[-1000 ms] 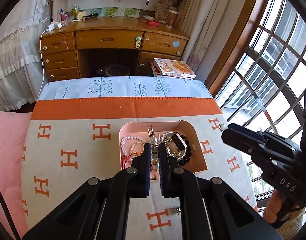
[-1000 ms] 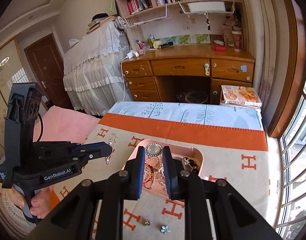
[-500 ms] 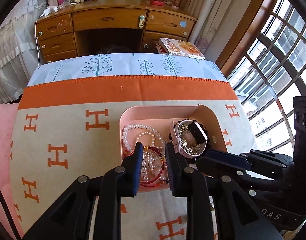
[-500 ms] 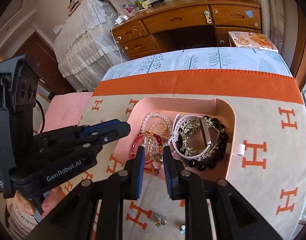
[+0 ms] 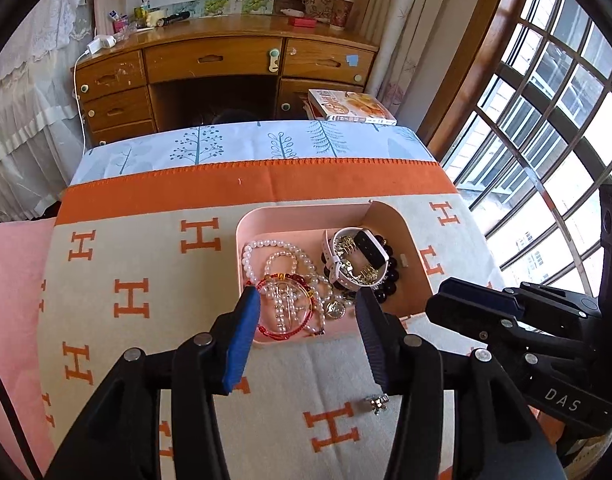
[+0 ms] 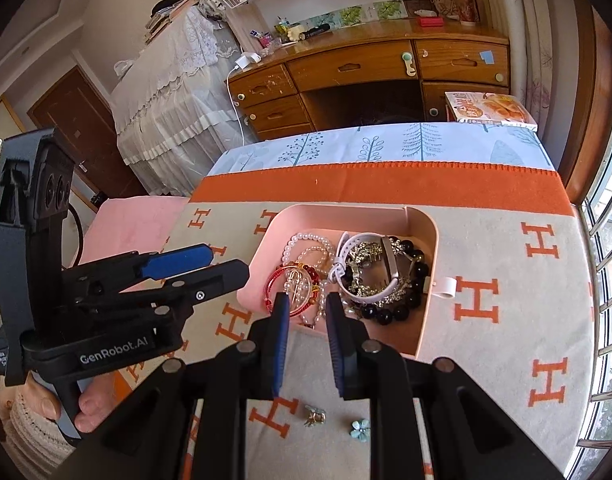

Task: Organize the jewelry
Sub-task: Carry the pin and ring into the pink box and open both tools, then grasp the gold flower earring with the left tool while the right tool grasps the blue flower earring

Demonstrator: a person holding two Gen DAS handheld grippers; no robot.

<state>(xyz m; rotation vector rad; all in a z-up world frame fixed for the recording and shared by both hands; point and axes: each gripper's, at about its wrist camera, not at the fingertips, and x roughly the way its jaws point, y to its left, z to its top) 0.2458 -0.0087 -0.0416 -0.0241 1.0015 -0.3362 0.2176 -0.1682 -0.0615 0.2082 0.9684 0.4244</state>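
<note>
A pink tray (image 5: 390, 216) (image 6: 426, 220) sits on the orange-and-beige H-pattern blanket. It holds pearl bracelets (image 5: 281, 256), a red bead bracelet (image 5: 283, 320), a white watch (image 5: 370, 248) and a black bead bracelet (image 6: 402, 308). My left gripper (image 5: 308, 300) is open and empty above the tray's near edge, over the bracelets. My right gripper (image 6: 306, 300) is partly open and empty above the tray's near rim. A small gold earring (image 6: 314, 416) and a blue flower earring (image 6: 360, 429) lie on the blanket in front of the tray.
A wooden desk (image 5: 225, 64) with drawers stands behind the bed. A book (image 5: 352, 106) lies at the bed's far right corner. Windows with a grille (image 5: 546, 120) run along the right. A pink cover (image 6: 137, 220) lies to the left.
My left gripper has opened wide and its pin now lies in the tray. My right gripper has opened a little and dropped its round pendant into the tray. Both have pulled back slightly.
</note>
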